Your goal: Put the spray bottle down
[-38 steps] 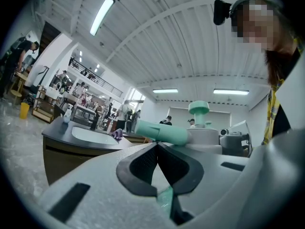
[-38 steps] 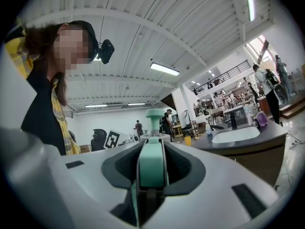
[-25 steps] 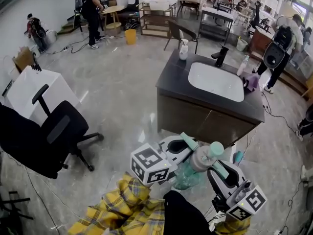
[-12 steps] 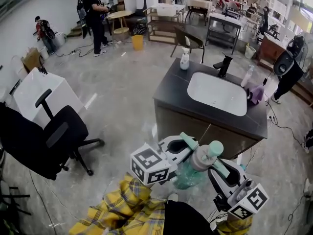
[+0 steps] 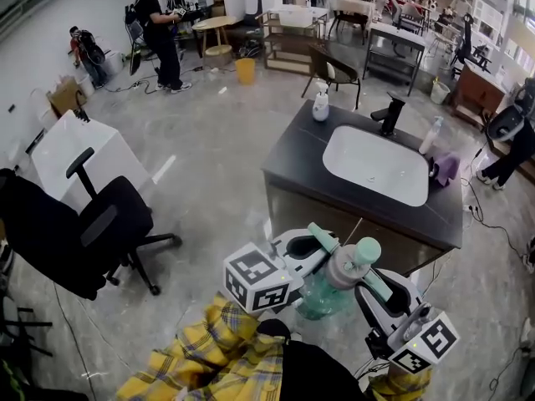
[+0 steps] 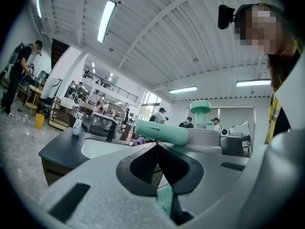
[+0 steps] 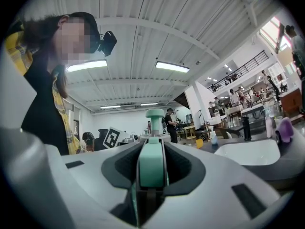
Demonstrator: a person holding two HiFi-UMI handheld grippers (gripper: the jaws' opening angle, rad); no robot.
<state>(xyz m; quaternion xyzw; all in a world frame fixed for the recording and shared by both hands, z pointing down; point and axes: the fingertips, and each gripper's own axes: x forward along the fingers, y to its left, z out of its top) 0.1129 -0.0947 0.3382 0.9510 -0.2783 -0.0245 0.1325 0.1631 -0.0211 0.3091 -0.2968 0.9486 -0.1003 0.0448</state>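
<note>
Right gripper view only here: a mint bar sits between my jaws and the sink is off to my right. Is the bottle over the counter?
Observer: No. In the head view the spray bottle hangs in front of the cabinet, short of the dark countertop.
Operator: And the left gripper's jaws?
Observer: The left gripper has its jaws together, and the bottle's mint nozzle passes just above them.
</note>
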